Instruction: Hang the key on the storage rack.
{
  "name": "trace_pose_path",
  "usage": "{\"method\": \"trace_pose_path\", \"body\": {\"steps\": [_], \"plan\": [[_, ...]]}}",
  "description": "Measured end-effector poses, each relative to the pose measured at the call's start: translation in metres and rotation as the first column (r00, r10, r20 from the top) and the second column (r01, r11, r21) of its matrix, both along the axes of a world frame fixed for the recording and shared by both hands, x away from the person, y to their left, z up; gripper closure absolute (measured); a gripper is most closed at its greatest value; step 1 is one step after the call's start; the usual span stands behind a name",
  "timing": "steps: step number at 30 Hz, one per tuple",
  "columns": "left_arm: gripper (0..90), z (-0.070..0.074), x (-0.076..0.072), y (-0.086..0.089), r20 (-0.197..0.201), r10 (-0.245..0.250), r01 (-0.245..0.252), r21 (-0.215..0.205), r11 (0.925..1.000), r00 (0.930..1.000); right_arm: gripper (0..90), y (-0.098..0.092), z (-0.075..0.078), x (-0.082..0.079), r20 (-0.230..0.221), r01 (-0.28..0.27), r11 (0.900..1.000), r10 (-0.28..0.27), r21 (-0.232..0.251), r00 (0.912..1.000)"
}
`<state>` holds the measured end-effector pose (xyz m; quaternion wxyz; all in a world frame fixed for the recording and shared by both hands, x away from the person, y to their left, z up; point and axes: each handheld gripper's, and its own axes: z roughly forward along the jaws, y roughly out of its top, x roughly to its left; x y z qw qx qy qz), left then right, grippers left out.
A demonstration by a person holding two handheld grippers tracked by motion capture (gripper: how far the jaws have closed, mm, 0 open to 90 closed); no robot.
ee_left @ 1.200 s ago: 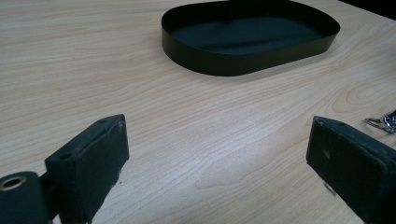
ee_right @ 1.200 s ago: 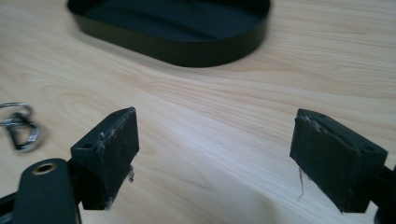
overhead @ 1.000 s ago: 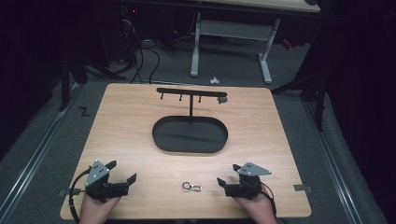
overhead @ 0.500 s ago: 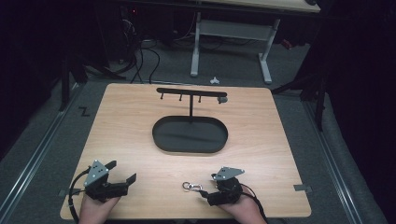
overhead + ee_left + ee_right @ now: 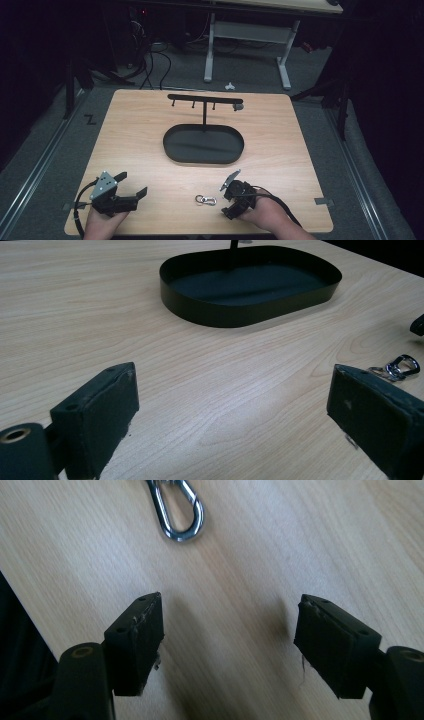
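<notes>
1. Jaws of the right gripper (image 5: 227, 645) stand wide apart with nothing between them, tipped down toward the table (image 5: 135, 140); in the right gripper view bare wood fills the gap.
2. Just beyond those jaws lies a small metal clip (image 5: 176, 510), a shiny snap hook flat on the wood. In the high view the metal clip (image 5: 206, 200) sits near the near edge, just left of the right gripper (image 5: 231, 196) and apart from it.
3. Likely handling: light, rigid and slick, lying low on the surface. A pinch across the two long sides of its loop looks safest; closing on a rounded end could squirt it away.
4. Left gripper (image 5: 131, 192), at the near left corner, also has its jaws spread and empty, well apart from the clip.
5. Farther off, mid-table, stands a black oval tray (image 5: 172, 150) with an upright T-shaped hook bar (image 5: 202, 98) rising from its far side.
</notes>
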<state>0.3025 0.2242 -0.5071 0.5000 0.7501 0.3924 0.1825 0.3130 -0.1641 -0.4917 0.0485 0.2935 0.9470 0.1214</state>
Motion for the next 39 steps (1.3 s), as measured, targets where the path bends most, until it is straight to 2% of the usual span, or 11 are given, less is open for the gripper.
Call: {"method": "trace_pose_path", "body": {"steps": [4, 5, 6, 12, 15, 19, 24, 26, 31, 36, 39], "plan": [[7.6, -0.001, 0.0, -0.001, -0.004, -0.003, 0.003, -0.003, 1.0, 1.0, 30.2, 0.013, 0.006, 0.005, -0.053, -0.049, 0.991, 0.043, -0.124, 0.9976], [7.6, -0.001, 0.0, -0.001, -0.003, -0.005, 0.005, -0.004, 1.0, 1.0, 30.2, 0.013, 0.006, 0.005, -0.053, -0.049, 0.991, 0.043, -0.124, 0.9976], [7.6, -0.001, 0.001, -0.002, -0.003, -0.005, 0.005, -0.004, 1.0, 1.0, 30.9, 0.017, 0.007, 0.007, -0.082, -0.052, 0.986, 0.039, -0.16, 0.9958], [7.6, 0.0, 0.0, -0.001, 0.004, -0.004, 0.004, -0.008, 1.0, 1.0, 32.5, 0.027, 0.007, 0.013, -0.113, -0.078, 0.97, 0.053, -0.231, 0.9922], [7.6, 0.0, 0.0, 0.0, 0.003, 0.002, -0.002, -0.015, 0.9999, 1.0, 35.0, 0.035, 0.01, 0.015, -0.094, -0.091, 0.967, 0.07, -0.239, 0.9931], [7.7, 0.0, 0.001, 0.0, 0.0, 0.001, -0.001, -0.01, 1.0, 1.0, 40.3, 0.051, 0.01, 0.017, -0.124, -0.119, 0.966, 0.093, -0.227, 0.9879], [7.8, 0.0, 0.001, 0.001, 0.001, 0.002, -0.002, -0.011, 0.9999, 1.0, 41.6, 0.064, 0.01, 0.02, -0.122, -0.153, 0.963, 0.128, -0.222, 0.9842], [7.8, 0.0, 0.001, 0.001, 0.002, 0.003, -0.003, -0.012, 0.9999, 1.0, 42.4, 0.07, 0.009, 0.023, -0.125, -0.148, 0.966, 0.124, -0.21, 0.9844], [8.1, 0.0, 0.001, 0.002, 0.001, 0.002, -0.002, -0.016, 0.9999, 1.0, 48.6, 0.082, 0.01, 0.027, -0.124, -0.175, 0.962, 0.152, -0.21, 0.9806], [8.5, 0.001, 0.001, 0.004, 0.003, 0.004, -0.004, -0.021, 0.9998, 1.0, 55.8, 0.094, 0.006, 0.033, -0.147, -0.209, 0.947, 0.176, -0.245, 0.9732], [8.6, 0.001, 0.001, 0.005, 0.004, 0.003, -0.003, -0.022, 0.9998, 1.0, 58.8, 0.097, 0.005, 0.035, -0.158, -0.214, 0.944, 0.179, -0.249, 0.9712]]}}
